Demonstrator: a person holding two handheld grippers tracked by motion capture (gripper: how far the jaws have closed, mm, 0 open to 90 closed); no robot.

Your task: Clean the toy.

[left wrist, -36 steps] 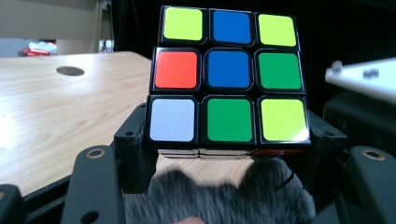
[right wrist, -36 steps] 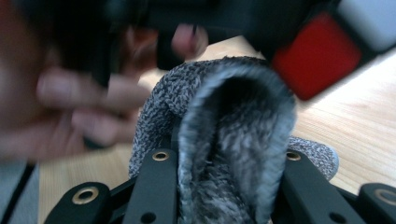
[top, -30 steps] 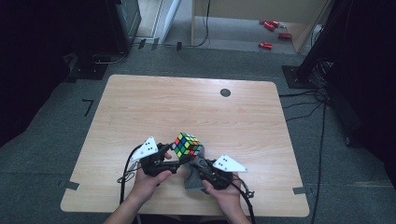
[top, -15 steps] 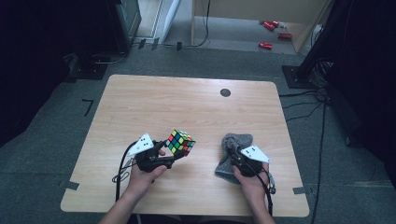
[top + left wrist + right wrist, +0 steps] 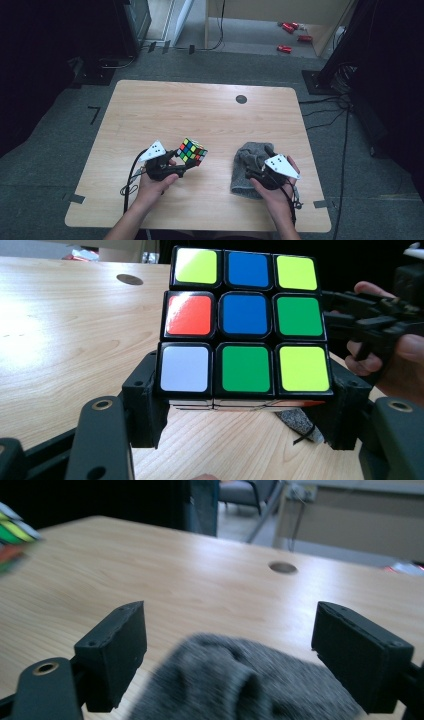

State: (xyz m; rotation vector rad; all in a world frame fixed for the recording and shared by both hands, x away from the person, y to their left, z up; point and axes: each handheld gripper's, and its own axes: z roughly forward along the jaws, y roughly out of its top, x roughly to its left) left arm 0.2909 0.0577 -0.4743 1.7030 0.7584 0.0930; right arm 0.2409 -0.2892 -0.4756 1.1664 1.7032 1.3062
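Observation:
A scrambled Rubik's cube is held just above the wooden table, left of centre, with my left gripper shut on its lower sides. In the left gripper view the cube shows blue, green, yellow, red and white squares between the jaws of the left gripper. A crumpled grey cloth lies on the table at the right. My right gripper hovers over the cloth's near side, open. In the right gripper view the right gripper has its jaws wide apart, with the cloth low between them.
A dark round cable hole sits near the table's far edge. Black cables trail off the front edge by my left forearm. Red items lie on the floor beyond the table. The right hand and its gripper show behind the cube.
The right gripper has moved away from the cube to the right, taking the grey cloth, which now rests on the table. The left gripper keeps the cube and has shifted slightly left.

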